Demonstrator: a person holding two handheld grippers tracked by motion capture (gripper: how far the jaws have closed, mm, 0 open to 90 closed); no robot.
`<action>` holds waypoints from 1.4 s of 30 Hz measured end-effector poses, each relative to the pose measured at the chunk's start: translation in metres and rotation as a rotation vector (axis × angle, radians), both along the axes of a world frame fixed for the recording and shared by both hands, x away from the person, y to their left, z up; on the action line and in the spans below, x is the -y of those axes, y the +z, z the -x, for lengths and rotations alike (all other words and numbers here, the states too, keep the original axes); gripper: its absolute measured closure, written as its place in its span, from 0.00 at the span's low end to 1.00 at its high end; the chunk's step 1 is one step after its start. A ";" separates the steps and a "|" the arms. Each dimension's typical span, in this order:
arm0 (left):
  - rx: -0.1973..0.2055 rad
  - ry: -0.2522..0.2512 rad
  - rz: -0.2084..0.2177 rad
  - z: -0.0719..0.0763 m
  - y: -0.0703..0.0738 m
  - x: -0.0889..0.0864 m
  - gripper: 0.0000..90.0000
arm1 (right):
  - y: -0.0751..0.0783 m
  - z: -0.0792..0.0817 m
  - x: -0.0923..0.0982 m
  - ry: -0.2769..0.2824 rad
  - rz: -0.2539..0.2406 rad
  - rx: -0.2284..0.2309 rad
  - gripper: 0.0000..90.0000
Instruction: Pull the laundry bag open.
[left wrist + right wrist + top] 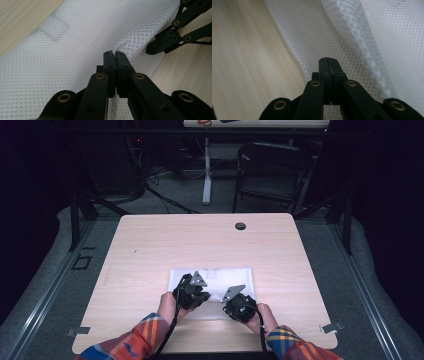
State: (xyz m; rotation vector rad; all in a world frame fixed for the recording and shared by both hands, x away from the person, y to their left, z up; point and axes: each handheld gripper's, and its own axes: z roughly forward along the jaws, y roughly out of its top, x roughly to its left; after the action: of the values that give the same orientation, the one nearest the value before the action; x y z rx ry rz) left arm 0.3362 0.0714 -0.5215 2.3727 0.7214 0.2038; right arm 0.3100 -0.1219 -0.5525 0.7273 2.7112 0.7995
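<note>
At the near edge of the pale wooden surface [150, 240], two forearms in orange-and-blue plaid sleeves [137, 337] come in, each hand carrying a black claw. The left claw [196, 296] rests on the near left part of a flat white mesh fabric bag [212, 280]; in the left gripper view its jaws are pressed together with a raised fold of the mesh pinched at their tips [115, 53], the netting [75, 40] bunching up just beyond them. The right claw [235, 307] sits just beside it, over the near right part of the bag; in the right gripper view its jaws [327, 60] are pressed together over the mesh [319, 32] near the bag's edge, where it meets bare wood, and whether any fabric is caught between them cannot be told. A thick ridge of folded netting [362, 45] runs past its tips. Whether the bag contains anything cannot be told; it looks flat. It lies near the middle of the surface, toward the near edge. Farther on, a small dark round grommet [240, 226] sits close to the far edge. Beyond the surface stand a dark folding chair [272, 170] and a white post [207, 170] on the floor.
</note>
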 end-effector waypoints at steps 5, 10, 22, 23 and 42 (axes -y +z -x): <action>0.006 0.007 -0.008 -0.001 0.002 -0.001 0.98 | -0.005 -0.002 0.000 0.012 0.030 0.008 1.00; 0.015 0.028 0.001 -0.002 0.005 -0.003 0.98 | -0.011 -0.004 0.001 0.016 0.027 0.009 1.00; 0.048 0.062 -0.016 -0.005 0.016 -0.010 0.99 | -0.011 -0.004 0.002 0.030 0.030 -0.001 1.00; 0.048 0.062 -0.016 -0.005 0.016 -0.010 0.99 | -0.011 -0.004 0.002 0.030 0.030 -0.001 1.00; 0.083 0.120 -0.013 -0.018 0.040 -0.018 0.99 | -0.009 0.001 -0.001 0.042 0.064 -0.010 1.00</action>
State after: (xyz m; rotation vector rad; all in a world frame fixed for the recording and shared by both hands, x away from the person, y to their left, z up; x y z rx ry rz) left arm 0.3545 0.0893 -0.4820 2.3205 0.8257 0.3564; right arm 0.3088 -0.1209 -0.5612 0.6647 2.7559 0.7162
